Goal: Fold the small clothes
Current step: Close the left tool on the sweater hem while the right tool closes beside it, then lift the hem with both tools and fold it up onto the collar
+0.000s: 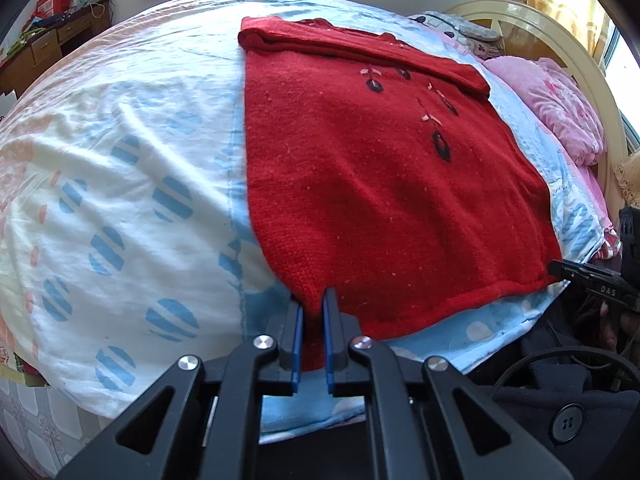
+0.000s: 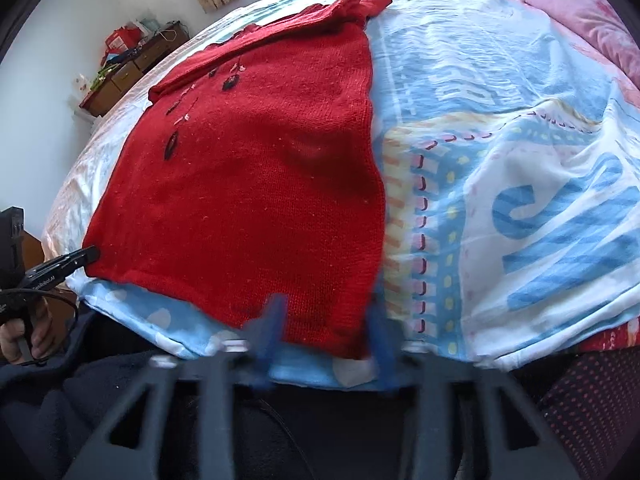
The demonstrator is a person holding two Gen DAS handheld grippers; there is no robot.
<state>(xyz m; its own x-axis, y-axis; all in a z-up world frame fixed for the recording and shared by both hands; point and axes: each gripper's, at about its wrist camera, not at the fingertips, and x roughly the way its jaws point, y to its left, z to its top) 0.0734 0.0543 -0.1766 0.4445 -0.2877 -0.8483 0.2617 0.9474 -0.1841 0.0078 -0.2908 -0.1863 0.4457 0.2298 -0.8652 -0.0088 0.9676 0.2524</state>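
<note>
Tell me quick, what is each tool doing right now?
Left tool: closed on the red sweater's near corner.
Right tool: open, straddling the sweater's other near corner.

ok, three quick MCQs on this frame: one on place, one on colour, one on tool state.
1. The sweater lies on:
A. a bed
B. a desk
C. the floor

2. The sweater is:
A. blue
B. red
C. pink

3. The left tool is:
A. wide open, clear of cloth
B. out of view
C. shut on the sweater's hem corner

Key: 1 A, patterned bedsheet lies under it; 2 B, red knit in both views; 3 C, red fabric sits pinched between its blue pads, while the right tool stands open astride the other corner.
</note>
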